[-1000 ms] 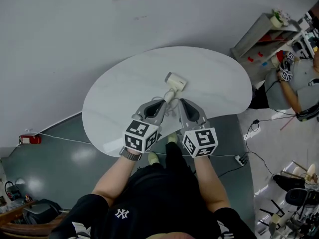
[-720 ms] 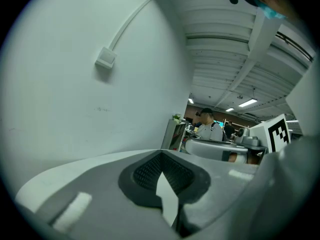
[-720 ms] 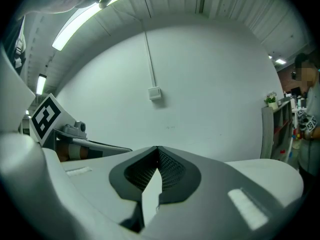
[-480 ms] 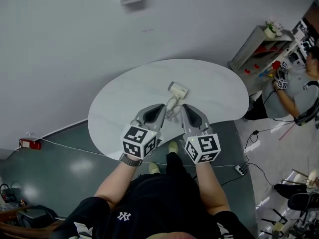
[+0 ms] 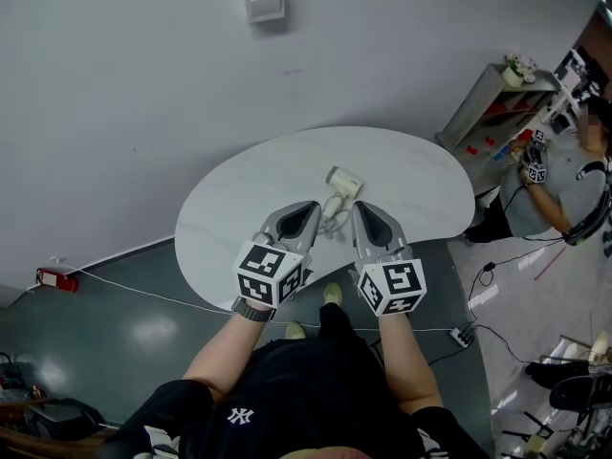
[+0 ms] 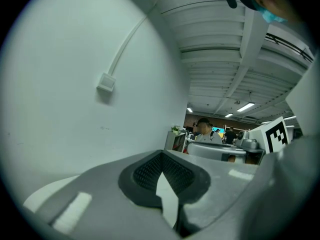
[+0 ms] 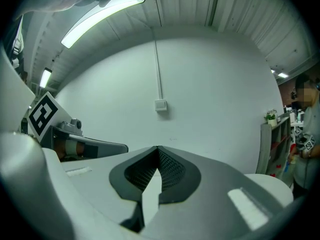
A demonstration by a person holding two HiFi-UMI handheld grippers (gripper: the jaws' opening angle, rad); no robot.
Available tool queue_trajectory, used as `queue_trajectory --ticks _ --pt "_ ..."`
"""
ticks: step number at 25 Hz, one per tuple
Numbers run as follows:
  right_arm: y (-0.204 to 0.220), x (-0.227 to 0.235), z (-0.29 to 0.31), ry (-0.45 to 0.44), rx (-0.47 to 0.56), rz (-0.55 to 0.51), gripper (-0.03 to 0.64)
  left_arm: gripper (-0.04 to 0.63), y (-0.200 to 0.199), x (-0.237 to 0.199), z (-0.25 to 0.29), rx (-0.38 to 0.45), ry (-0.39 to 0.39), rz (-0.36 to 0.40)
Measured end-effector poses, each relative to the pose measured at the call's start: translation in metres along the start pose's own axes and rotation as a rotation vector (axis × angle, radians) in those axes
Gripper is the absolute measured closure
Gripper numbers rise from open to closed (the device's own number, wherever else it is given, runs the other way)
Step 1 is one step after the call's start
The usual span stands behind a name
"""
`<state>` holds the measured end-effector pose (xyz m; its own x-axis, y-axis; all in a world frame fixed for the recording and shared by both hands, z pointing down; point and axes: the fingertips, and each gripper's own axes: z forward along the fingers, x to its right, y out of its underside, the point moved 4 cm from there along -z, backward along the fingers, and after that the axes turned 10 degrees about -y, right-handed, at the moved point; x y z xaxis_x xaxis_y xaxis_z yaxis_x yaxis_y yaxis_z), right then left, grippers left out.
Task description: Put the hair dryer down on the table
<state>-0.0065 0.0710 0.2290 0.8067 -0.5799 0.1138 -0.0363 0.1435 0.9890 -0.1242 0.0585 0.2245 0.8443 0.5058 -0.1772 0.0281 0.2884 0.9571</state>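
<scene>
The cream hair dryer (image 5: 343, 181) lies on the white oval table (image 5: 229, 208), its handle pointing toward me and its cord (image 5: 334, 222) bunched near the front edge. My left gripper (image 5: 308, 207) and right gripper (image 5: 361, 207) hover side by side just short of the dryer, one on each side of the cord, and neither touches it. Both are shut with nothing between the jaws. In the left gripper view the left gripper (image 6: 162, 155) points up at the wall. The right gripper (image 7: 158, 149) does the same in its own view. The dryer is not in either gripper view.
A white wall box (image 5: 264, 5) hangs above the table. A grey shelf (image 5: 483, 103) stands at the right, with another person (image 5: 564, 185) holding grippers beside it. A power strip (image 5: 466, 328) and cables lie on the floor; a red object (image 5: 53, 277) sits at left.
The left gripper, which was at the dryer's handle a second ago, has drawn back toward me. Both grippers are now apart from the dryer, which rests on the table.
</scene>
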Motion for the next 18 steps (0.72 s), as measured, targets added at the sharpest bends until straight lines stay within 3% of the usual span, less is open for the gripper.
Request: queue_trajectory --ticks 18 --pt "-0.006 -0.009 -0.013 0.001 0.002 -0.009 0.597 0.595 -0.008 0.008 -0.013 0.02 -0.011 0.003"
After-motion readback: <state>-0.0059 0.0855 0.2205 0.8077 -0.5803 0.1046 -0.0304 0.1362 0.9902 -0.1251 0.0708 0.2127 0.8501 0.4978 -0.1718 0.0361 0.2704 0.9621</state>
